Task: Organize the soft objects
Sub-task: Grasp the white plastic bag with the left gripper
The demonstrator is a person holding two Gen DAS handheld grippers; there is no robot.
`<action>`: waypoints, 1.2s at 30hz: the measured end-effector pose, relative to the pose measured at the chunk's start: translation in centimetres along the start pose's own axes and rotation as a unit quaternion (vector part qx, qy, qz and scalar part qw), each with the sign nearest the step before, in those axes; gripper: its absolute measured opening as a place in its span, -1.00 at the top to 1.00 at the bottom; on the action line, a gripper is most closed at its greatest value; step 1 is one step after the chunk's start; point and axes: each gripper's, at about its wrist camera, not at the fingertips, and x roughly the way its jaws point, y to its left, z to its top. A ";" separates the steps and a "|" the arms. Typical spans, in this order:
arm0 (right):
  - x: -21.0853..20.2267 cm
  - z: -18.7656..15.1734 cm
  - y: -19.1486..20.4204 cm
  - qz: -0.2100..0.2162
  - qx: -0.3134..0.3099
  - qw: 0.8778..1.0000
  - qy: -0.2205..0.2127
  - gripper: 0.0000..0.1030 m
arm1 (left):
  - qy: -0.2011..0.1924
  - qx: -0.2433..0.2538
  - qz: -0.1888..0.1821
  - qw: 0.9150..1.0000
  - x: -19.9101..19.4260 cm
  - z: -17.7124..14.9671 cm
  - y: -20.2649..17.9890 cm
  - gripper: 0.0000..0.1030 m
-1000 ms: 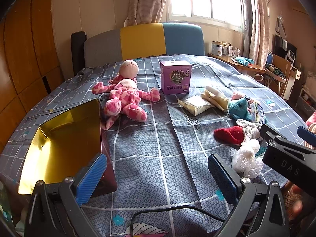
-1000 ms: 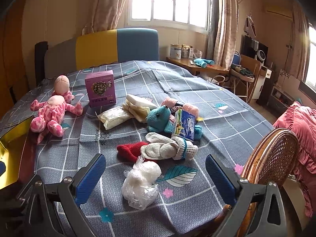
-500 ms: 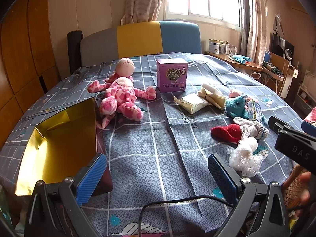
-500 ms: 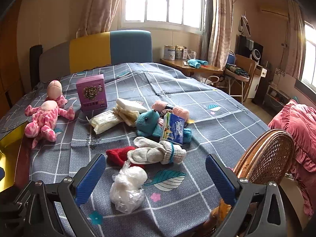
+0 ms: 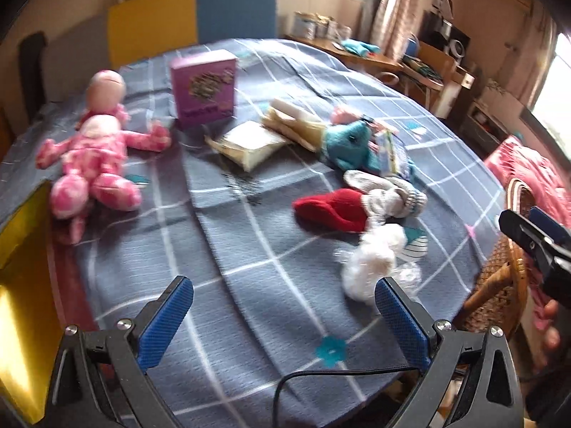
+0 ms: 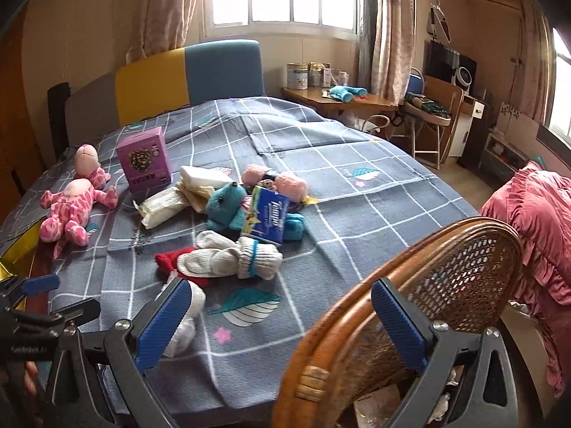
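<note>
Left wrist view: left gripper (image 5: 283,315) hovers low over the near edge of the bed (image 5: 249,249), jaws spread wide, nothing between them. Right gripper (image 6: 282,321) likewise released, jaws wide apart, held above the bed's near right corner with a wicker chair back (image 6: 446,271) rising between its fingers. A fingertip shows at the lower right edge of the left view, rest of the hand cut off.

Soft things lie ahead of both grippers: white plastic bag wad (image 5: 374,260) just ahead of the left gripper's right finger, and in the right view partly hidden behind the right gripper's left finger. Beyond it a red sock (image 5: 332,210) touching grey-white socks (image 6: 232,256); farther on a teal plush (image 6: 228,207) with a blue tissue pack (image 6: 267,214) leaning on it, pink fluffy item (image 6: 285,183) behind. Pink doll (image 5: 96,157) is far ahead-left, purple box (image 5: 205,87) beyond it, cream packets (image 5: 249,142) between box and plush. Gold-lined box (image 5: 21,285) sits at the left gripper's left, cut off by the frame.

Left view is motion-blurred; print on the box is unreadable.

Versus half a second ago: left camera has swung right, so the gold box has slid mostly out of frame and the sock pile sits nearer center. Right gripper has pulled back and right; the chair back now fills its lower right.
</note>
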 end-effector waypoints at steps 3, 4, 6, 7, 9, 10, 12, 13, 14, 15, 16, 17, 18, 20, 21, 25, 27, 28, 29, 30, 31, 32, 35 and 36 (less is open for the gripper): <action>0.1 0.0 -1.0 -0.011 0.011 1.000 -0.003 -1.00 | 0.025 0.012 -0.046 0.999 1.5 1.2 -1.3 -0.91; 0.2 0.1 -1.3 -0.014 0.014 1.000 -0.003 -1.00 | 0.031 0.018 -0.059 0.998 1.8 1.5 -1.8 -0.86; 0.3 0.0 -1.6 -0.016 0.018 1.000 -0.002 -1.00 | 0.044 0.040 -0.067 0.996 3.0 2.1 -3.1 -0.49; 0.4 0.0 -1.7 -0.017 0.017 1.000 -0.002 -1.00 | 0.056 0.047 -0.074 0.995 3.8 2.2 -3.7 -0.32; 0.6 -0.1 -1.8 -0.019 0.016 1.000 0.000 -1.00 | 0.084 0.055 -0.095 0.990 5.4 2.2 -4.7 -0.30; 0.8 -0.2 -1.9 -0.018 0.016 1.000 0.003 -1.00 | 0.091 0.060 -0.095 0.990 6.2 2.1 -5.2 -0.27; 1.0 -0.3 -2.0 -0.018 0.017 1.000 0.007 -1.00 | 0.099 0.062 -0.096 0.989 7.3 1.8 -6.0 -0.25; 1.1 -0.3 -2.0 -0.018 0.018 1.000 0.009 -1.00 | 0.101 0.059 -0.100 0.988 7.7 1.7 -6.2 -0.08; 1.2 -0.3 -2.0 -0.017 0.018 1.000 0.012 -1.00 | 0.103 0.056 -0.102 0.988 8.2 1.5 -6.4 0.10; 1.3 -0.3 -2.0 -0.013 0.020 1.000 0.015 -0.98 | 0.106 0.056 -0.104 0.987 8.5 1.3 -6.5 0.21; 1.4 -0.2 -2.0 -0.009 0.021 1.000 0.019 -0.95 | 0.107 0.057 -0.106 0.987 8.7 1.0 -6.5 0.24; 1.6 -0.1 -2.0 -0.004 0.022 1.000 0.022 -0.94 | 0.101 0.058 -0.109 0.987 8.5 0.8 -6.2 0.25; 1.7 0.1 -1.9 0.002 0.021 0.999 0.025 -0.92 | 0.091 0.058 -0.110 0.988 8.3 0.7 -5.9 0.25; 2.4 0.5 -1.5 0.019 0.017 0.999 0.037 -0.87 | 0.073 0.050 -0.124 0.988 7.2 0.6 -4.7 0.26; 2.8 0.8 -1.2 0.035 0.016 0.998 0.049 -0.84 | 0.061 0.042 -0.126 0.989 6.5 0.5 -3.9 0.26; 4.2 2.4 0.7 0.085 -0.013 0.993 0.087 -0.66 | 0.019 0.009 -0.116 0.993 3.7 0.3 -0.2 0.26; 4.9 3.3 1.7 0.098 -0.024 0.990 0.099 -0.66 | -0.001 -0.002 -0.104 0.995 2.1 0.1 1.5 0.26; 5.3 3.8 2.1 0.094 -0.031 0.990 0.098 -0.66 | -0.010 -0.006 -0.094 0.996 1.2 -0.2 2.4 0.25; 5.8 4.4 2.2 0.087 -0.032 0.991 0.099 -0.66 | -0.015 -0.011 -0.089 0.996 0.6 -0.4 3.0 0.25; 6.6 5.1 2.3 0.080 -0.031 0.991 0.103 -0.66 | -0.019 -0.018 -0.086 0.996 0.1 -0.7 3.7 0.25; 7.6 5.8 2.3 0.075 -0.031 0.991 0.111 -0.66 | -0.023 -0.026 -0.085 0.996 -0.4 -0.9 4.3 0.26; 8.7 6.5 2.2 0.067 -0.026 0.990 0.118 -0.66 | -0.027 -0.030 -0.083 0.996 -1.1 -1.2 5.0 0.26; 12.7 8.1 1.6 0.047 0.001 0.987 0.157 -0.66 | -0.049 -0.037 -0.070 0.996 -3.2 -1.9 6.3 0.25; 13.9 8.5 1.2 0.045 0.014 0.985 0.166 -0.66 | -0.055 -0.040 -0.070 0.995 -3.7 -2.1 6.7 0.25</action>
